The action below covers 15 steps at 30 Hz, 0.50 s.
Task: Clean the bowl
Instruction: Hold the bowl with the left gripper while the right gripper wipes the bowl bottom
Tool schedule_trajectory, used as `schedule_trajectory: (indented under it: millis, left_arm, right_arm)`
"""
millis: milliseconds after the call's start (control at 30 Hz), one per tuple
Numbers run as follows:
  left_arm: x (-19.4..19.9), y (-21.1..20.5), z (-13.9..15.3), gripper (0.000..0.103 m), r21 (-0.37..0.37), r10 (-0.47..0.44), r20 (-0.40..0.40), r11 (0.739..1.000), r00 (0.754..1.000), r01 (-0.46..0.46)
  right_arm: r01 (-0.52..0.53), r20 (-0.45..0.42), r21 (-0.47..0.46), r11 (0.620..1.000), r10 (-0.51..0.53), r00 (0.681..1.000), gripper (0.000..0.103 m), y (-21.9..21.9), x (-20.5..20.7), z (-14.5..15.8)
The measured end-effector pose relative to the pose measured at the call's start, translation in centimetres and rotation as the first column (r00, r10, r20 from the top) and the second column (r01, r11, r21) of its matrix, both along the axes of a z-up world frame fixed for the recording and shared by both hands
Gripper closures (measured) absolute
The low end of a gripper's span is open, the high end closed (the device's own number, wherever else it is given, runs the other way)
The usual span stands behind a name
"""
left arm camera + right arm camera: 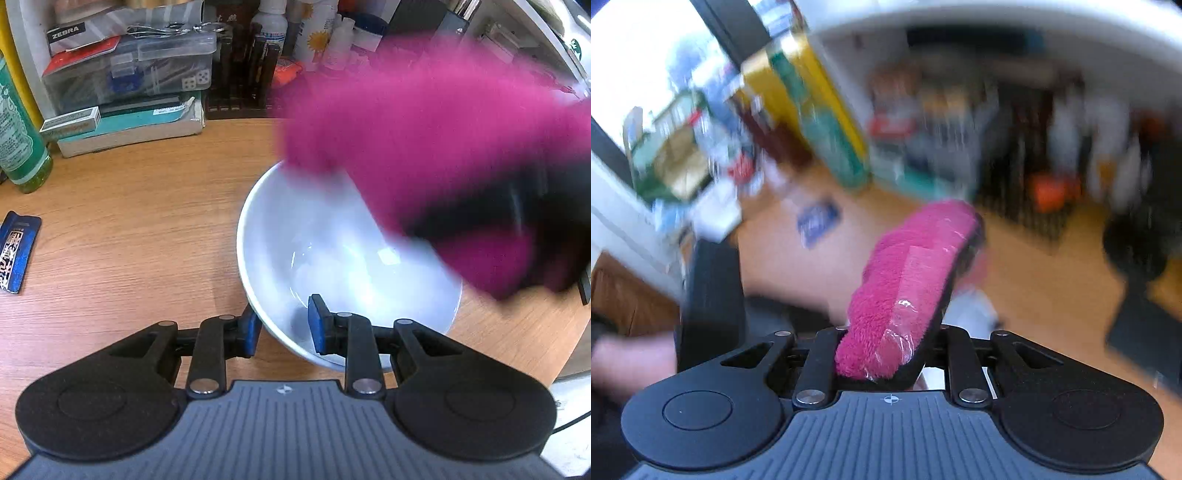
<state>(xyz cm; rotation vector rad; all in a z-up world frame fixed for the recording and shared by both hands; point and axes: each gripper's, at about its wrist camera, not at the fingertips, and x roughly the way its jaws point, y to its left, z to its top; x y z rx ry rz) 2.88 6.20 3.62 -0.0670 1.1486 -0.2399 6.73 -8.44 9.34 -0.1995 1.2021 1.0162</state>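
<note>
A white bowl (295, 229) stands on the wooden table (129, 221). My left gripper (282, 326) straddles its near rim, one blue pad (249, 332) outside and the other inside. The jaws stand slightly apart, and gaps show between the pads and the rim. A pink fluffy cloth (424, 129) with a dark backing sweeps, blurred, over the bowl's far and right side. In the right wrist view my right gripper (886, 354) is shut on this cloth (908, 280), which sticks out forward between the jaws. That view is blurred by motion.
A green bottle (18, 129) and a blue packet (16, 251) sit at the table's left. Stacked boxes (125, 92), a dark rack (243, 74) and white bottles (273, 26) line the back edge. A person's hand (628, 362) shows at the left of the right wrist view.
</note>
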Motion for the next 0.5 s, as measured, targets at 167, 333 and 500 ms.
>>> schedule_trajectory:
  millis: [167,333,500]
  left_arm:
    - [0.1,-0.3,-0.1,0.071,0.010,-0.013,-0.001,1.000,1.000,0.013]
    - [0.0,-0.3,0.0,0.069,0.010,-0.003,-0.004,1.000,1.000,0.003]
    - [0.3,0.4,0.0,0.068,0.002,-0.036,0.004,0.999,0.999,0.036]
  right_arm:
    - [-0.145,-0.102,-0.111,0.983,0.133,0.986,0.083,2.8,1.3,-2.9]
    - [-0.103,0.048,-0.075,0.992,0.107,0.993,0.084,5.7,3.8,-1.5]
    - [-0.008,0.216,0.121,0.993,-0.019,0.976,0.083,1.9,1.5,4.4]
